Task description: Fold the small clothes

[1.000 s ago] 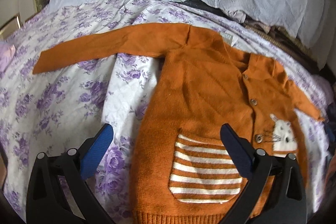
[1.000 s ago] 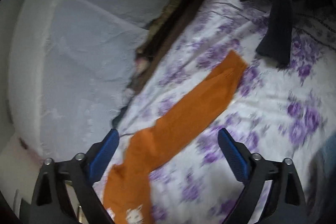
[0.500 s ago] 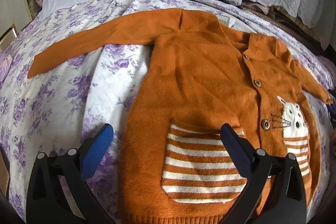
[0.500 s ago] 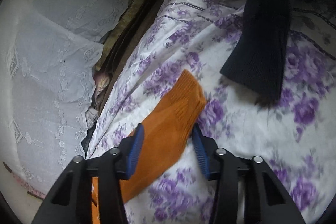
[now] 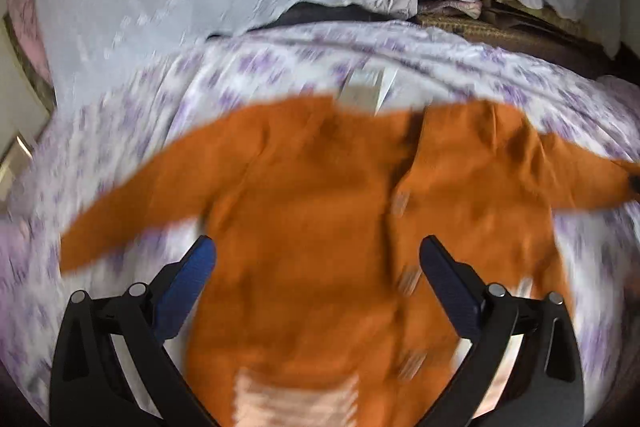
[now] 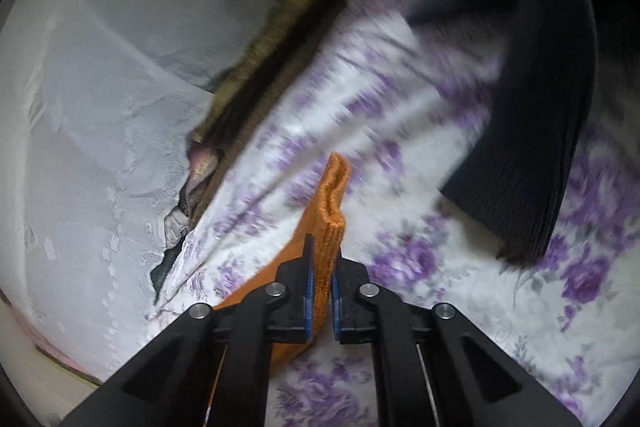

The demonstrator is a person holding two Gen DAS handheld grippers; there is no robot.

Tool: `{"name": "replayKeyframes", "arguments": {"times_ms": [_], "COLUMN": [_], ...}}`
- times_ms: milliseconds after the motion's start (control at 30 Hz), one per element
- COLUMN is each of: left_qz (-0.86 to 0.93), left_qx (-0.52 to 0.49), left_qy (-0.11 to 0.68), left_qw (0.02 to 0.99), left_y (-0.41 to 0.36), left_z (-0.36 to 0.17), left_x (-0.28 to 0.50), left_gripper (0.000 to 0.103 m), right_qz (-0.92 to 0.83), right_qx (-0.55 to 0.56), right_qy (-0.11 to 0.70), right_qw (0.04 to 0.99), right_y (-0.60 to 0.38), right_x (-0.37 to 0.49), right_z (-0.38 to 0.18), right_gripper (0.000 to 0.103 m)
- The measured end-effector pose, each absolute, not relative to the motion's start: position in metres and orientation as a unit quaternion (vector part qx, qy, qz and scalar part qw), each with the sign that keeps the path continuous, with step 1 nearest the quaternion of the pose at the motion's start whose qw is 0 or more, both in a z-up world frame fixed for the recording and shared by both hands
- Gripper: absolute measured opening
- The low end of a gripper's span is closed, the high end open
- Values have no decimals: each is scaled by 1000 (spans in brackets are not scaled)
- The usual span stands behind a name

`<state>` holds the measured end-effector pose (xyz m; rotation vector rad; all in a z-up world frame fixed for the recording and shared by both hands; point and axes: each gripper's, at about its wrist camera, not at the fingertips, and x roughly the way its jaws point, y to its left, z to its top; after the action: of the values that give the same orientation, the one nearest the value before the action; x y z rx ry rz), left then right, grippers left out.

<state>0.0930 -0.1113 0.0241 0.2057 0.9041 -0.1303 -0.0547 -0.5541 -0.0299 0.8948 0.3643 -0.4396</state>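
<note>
While the orange cardigan (image 5: 320,211) lies face up and spread on the floral bedsheet (image 5: 280,67), the right gripper (image 6: 320,279) is clamped on the ribbed cuff (image 6: 332,195) of one sleeve, the knit bunched upright between its blue pads, its jaws having just been closing on it. The left gripper (image 5: 316,275) hangs above the cardigan's chest with its jaws wide apart and nothing between them; that view is smeared by motion. Measured from the cardigan, the other sleeve (image 5: 132,211) stretches out to the picture's left, a white paper tag (image 5: 366,89) sits just beyond the collar, and a dark garment (image 6: 520,131) lies near the pinched cuff without touching it.

The knit looks light, soft and stretchy, so it should drape and sag wherever it is unsupported, and it probably clings a little to the cotton sheet. The cuff seems a sound hold, being doubled and ribbed. For the free claw, the far cuff or the shoulder seam looks best; the button placket would likely slip.
</note>
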Motion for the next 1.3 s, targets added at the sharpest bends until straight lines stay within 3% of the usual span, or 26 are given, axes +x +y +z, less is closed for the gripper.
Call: {"name": "replayKeyframes", "arguments": {"times_ms": [233, 467, 600, 700, 733, 767, 1000, 1033, 1100, 1133, 1167, 1300], "left_qz": [2, 6, 6, -35, -53, -66, -54, -47, -54, -56, -61, -70], "left_qx": [157, 207, 197, 148, 120, 101, 151, 174, 156, 146, 131, 110], "left_qy": [464, 486, 456, 458, 462, 463, 469, 477, 468, 473, 477, 459], "left_qw": [872, 849, 868, 876, 877, 878, 869, 861, 868, 867, 867, 879], "left_y": [-208, -256, -253, -240, -235, -234, -253, -256, -249, -246, -241, -219], "left_z": [4, -38, -41, -28, -23, -19, -30, -41, -44, -43, -41, -20], "left_x": [188, 218, 218, 218, 215, 212, 205, 210, 211, 212, 211, 206], "left_gripper": [99, 99, 99, 99, 99, 99, 99, 99, 99, 99, 99, 99], "right_qz": [-236, -256, -236, -234, -241, -249, -238, -241, -239, -235, -224, -217], "right_qx": [355, 386, 387, 399, 406, 417, 478, 474, 463, 460, 469, 441], "right_qy": [146, 152, 165, 173, 180, 180, 200, 208, 225, 230, 231, 211], "right_qw": [893, 873, 876, 869, 863, 856, 822, 821, 823, 825, 823, 845], "right_y": [-535, -550, -546, -545, -546, -548, -553, -553, -557, -560, -565, -556], "right_x": [-67, -75, -68, -66, -68, -71, -75, -71, -58, -54, -51, -53], "right_z": [0, -12, -15, -16, -17, -19, -37, -39, -44, -47, -53, -37], "right_gripper": [7, 7, 7, 20, 43, 52, 52, 49, 31, 11, 7, 7]}}
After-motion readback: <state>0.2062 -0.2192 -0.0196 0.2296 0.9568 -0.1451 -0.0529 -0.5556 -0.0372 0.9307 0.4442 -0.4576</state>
